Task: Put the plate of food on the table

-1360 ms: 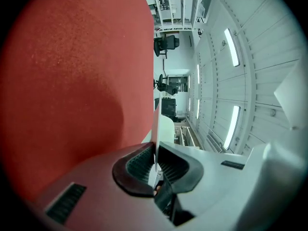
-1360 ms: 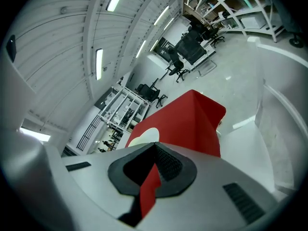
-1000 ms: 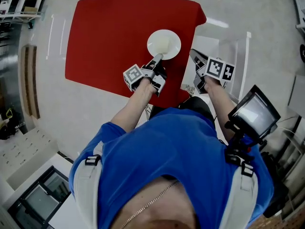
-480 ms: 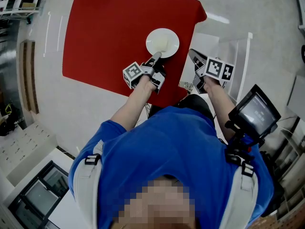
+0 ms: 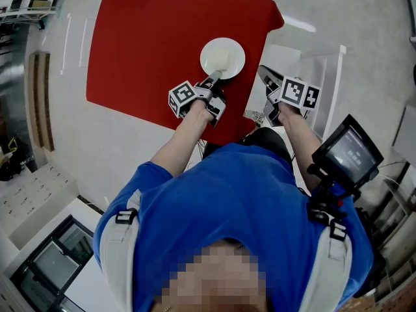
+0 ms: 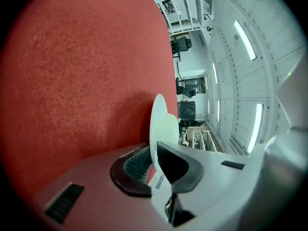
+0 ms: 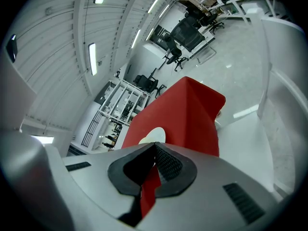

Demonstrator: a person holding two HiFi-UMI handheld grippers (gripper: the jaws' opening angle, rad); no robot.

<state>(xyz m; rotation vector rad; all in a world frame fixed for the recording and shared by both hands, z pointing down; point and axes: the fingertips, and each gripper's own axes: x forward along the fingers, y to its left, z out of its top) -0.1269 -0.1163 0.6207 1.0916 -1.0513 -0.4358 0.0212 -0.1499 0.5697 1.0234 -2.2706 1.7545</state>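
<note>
A white plate (image 5: 223,57) with pale food lies over the right part of the red table (image 5: 149,51). My left gripper (image 5: 214,78) is shut on the plate's near rim. In the left gripper view the plate (image 6: 161,124) stands edge-on between the ribbed pads (image 6: 139,161), close above the red tabletop (image 6: 82,81); I cannot tell if it rests on it. My right gripper (image 5: 263,73) hangs off the table's right edge, shut and holding nothing. In the right gripper view its pads (image 7: 166,163) meet, with the table (image 7: 187,109) and the plate (image 7: 151,136) beyond.
A white frame stand (image 5: 322,70) is on the pale floor right of the table. A small screen on a mount (image 5: 346,153) sits by my right arm. Shelving (image 5: 26,5) lines the far left, and a steel counter (image 5: 16,103) runs along the left.
The left gripper and the plate have edged slightly further over the table. The right gripper has stayed where it was.
</note>
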